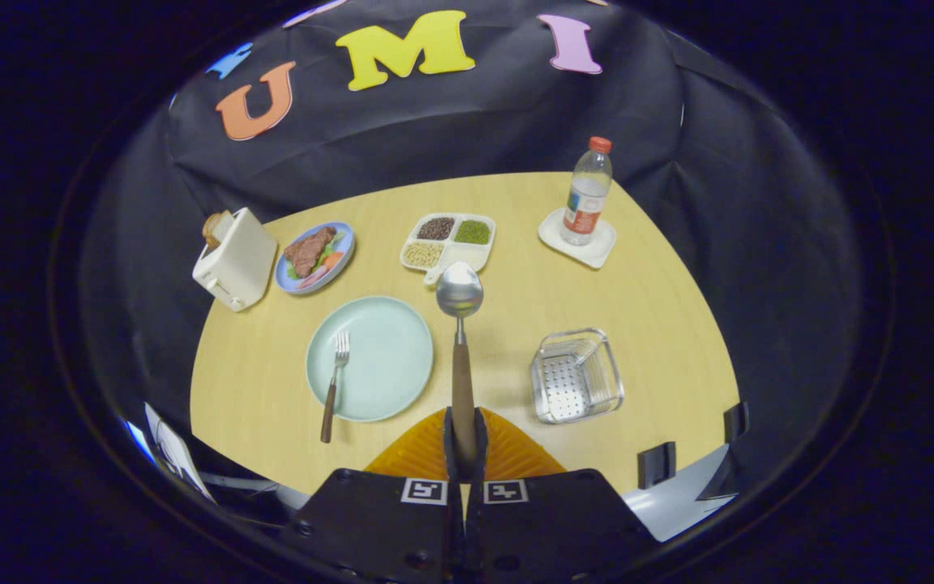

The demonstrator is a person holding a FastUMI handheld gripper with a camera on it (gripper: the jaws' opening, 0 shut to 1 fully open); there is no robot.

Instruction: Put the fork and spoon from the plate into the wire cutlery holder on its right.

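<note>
Spoon [460, 324]: steel bowl, wooden handle; held above the table, the handle end pinched between both fingers [448, 442] of the gripper [464, 442], the bowl pointing straight ahead of them.

Fork [333, 381]: wooden handle, lying ahead and to the left of the fingers, tines on the left part of the pale green plate [386, 357], handle running over the near rim onto the table.

Cutlery holder [576, 375]: a shiny basket with a perforated floor, ahead and to the right of the fingers, well apart from the plate, nothing in it.

Divided dish [447, 241]: white, four compartments, grains and beans in three; beyond the spoon's bowl, partly hidden by it.

Blue plate [314, 256]: meat and vegetables; beyond the green plate, to the left.

Toaster [233, 259]: cream, bread standing in its slot, just left of the blue plate.

Bottle [586, 193]: clear, orange cap, upright on a white coaster [577, 240]; far ahead to the right.

Orange ribbed mat [507, 454]: directly beneath the fingers, at the near table edge.

Table [661, 300]: light wood.

Wall: black cloth behind the table.
</note>
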